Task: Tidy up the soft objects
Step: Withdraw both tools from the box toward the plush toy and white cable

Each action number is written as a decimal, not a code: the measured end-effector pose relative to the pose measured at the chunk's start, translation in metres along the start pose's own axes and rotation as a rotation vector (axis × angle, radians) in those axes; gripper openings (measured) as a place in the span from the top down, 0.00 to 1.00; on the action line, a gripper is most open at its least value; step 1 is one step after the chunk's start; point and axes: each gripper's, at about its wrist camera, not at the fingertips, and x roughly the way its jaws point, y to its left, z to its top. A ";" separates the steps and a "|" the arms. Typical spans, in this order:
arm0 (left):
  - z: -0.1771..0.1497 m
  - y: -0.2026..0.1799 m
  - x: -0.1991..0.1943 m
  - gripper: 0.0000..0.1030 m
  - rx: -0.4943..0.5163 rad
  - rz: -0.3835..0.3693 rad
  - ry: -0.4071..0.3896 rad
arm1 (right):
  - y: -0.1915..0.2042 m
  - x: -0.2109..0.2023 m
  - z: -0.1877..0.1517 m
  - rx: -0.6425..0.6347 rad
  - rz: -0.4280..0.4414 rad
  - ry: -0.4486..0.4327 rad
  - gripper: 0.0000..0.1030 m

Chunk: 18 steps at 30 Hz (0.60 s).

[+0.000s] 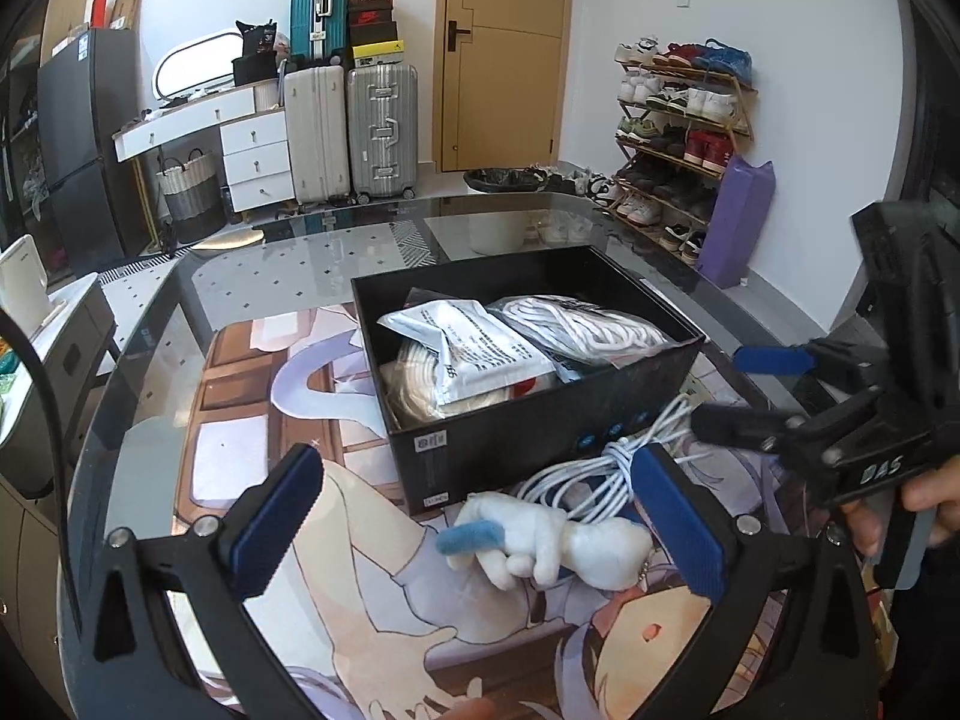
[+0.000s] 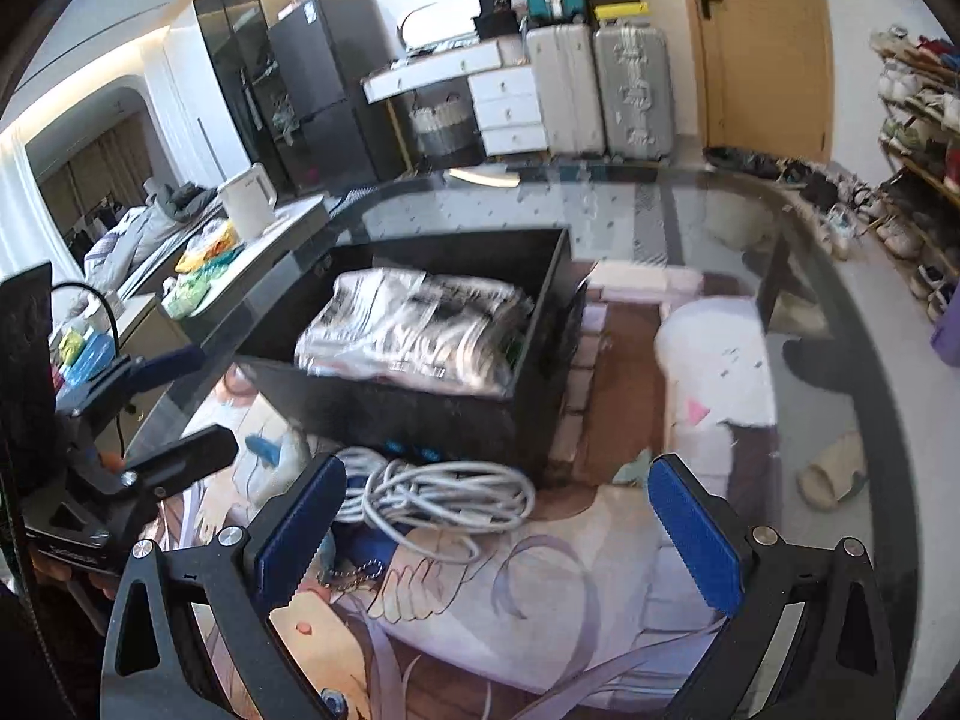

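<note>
A small white plush toy (image 1: 540,540) with a blue tail lies on the printed mat, between the wide-apart blue pads of my left gripper (image 1: 480,519); neither pad touches it. Just behind it is a coiled white cable (image 1: 591,468), up against an open black box (image 1: 480,438) packed with bagged soft items (image 1: 480,354). My right gripper (image 2: 498,531) is open above the mat, with the cable (image 2: 444,492) just ahead of its fingers. The plush (image 2: 279,456) is mostly hidden behind its left finger. Each gripper appears in the other's view, right gripper (image 1: 744,390) and left gripper (image 2: 180,405).
The box (image 2: 540,324) stands on a glass table (image 1: 270,276) covered by an anime-print mat (image 1: 252,372). Left of the table is a low cabinet with a white kettle (image 2: 249,204). Suitcases (image 1: 384,126), a shoe rack (image 1: 684,138) and a purple bag (image 1: 735,222) line the far walls.
</note>
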 end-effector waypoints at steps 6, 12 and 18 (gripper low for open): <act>-0.008 0.006 0.002 0.00 -0.015 0.013 0.035 | 0.006 0.019 -0.007 -0.004 0.007 0.048 0.01; -0.011 0.007 0.004 0.00 -0.007 0.017 0.050 | 0.014 0.029 -0.009 -0.011 0.015 0.068 0.01; -0.012 0.005 0.005 0.00 0.006 0.012 0.057 | 0.018 0.039 -0.012 -0.017 0.007 0.092 0.01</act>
